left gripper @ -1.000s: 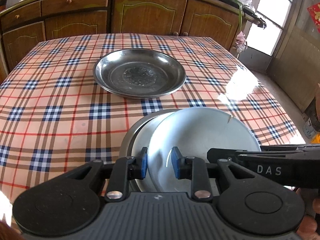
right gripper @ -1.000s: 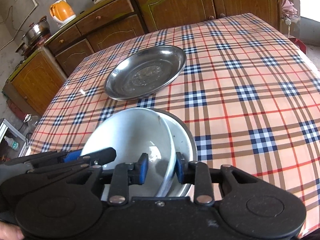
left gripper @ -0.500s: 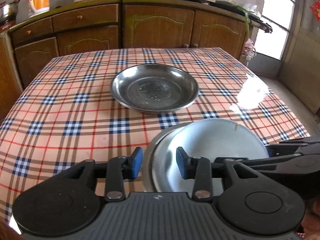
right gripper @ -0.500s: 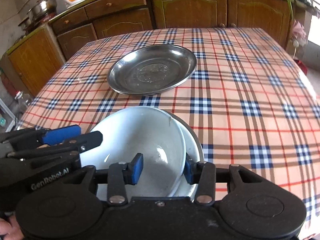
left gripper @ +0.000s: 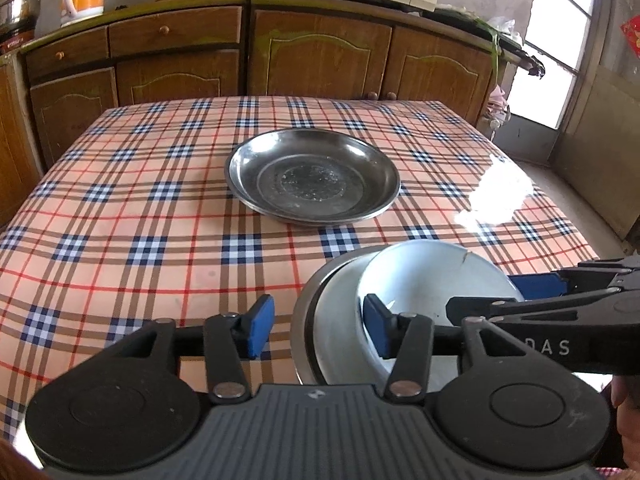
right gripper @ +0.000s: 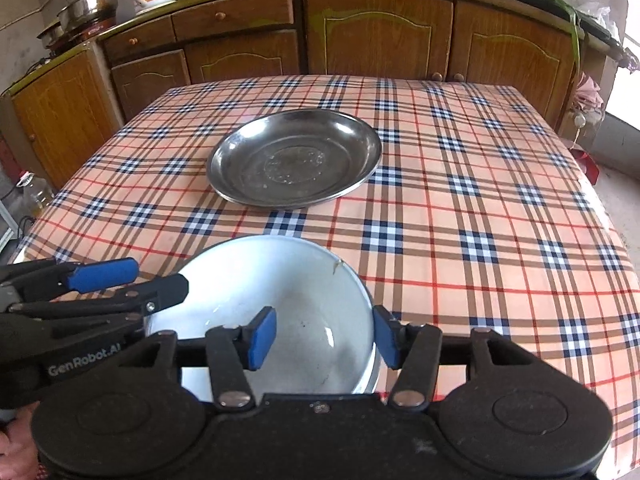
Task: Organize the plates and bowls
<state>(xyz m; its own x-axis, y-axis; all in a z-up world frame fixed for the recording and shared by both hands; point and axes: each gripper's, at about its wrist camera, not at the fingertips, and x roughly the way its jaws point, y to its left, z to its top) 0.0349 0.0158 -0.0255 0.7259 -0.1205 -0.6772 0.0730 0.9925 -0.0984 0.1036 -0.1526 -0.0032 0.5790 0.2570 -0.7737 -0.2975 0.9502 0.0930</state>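
Both tongs are standing open at the near edge of the counter (left gripper: pixel 132 240), and you are letting go of the white bowl (right gripper: pixel 280 300) you have nested in the bigger bowl (left gripper: pixel 320 320) under it. Your left tongs (left gripper: pixel 318 330) have just been opening: their blue pads are standing either side of the nested rims, the left pad out over the cloth, the right pad over the inside of the white bowl, neither one pressing. Your right tongs (right gripper: pixel 322 336) have just been opening too, and wider; the right-hand rim of the white bowl is lying between the pads with clear gaps on both sides.

So the step in hand looks like the release after stacking, and it is nearly done. The white bowl is sitting a little off centre in the bigger bowl, leaning toward the right in the left camera, and it is showing a small chip on its far rim.

Farther off, in the middle of the counter, the steel plate (left gripper: pixel 312 176) is lying flat and well apart from the bowls.

Next you are probably needing to lift both tongs straight up and clear of the rims so nothing is dragged, then decide where the plate is going. Its low thin rim is calling for a shallow, careful pinch.
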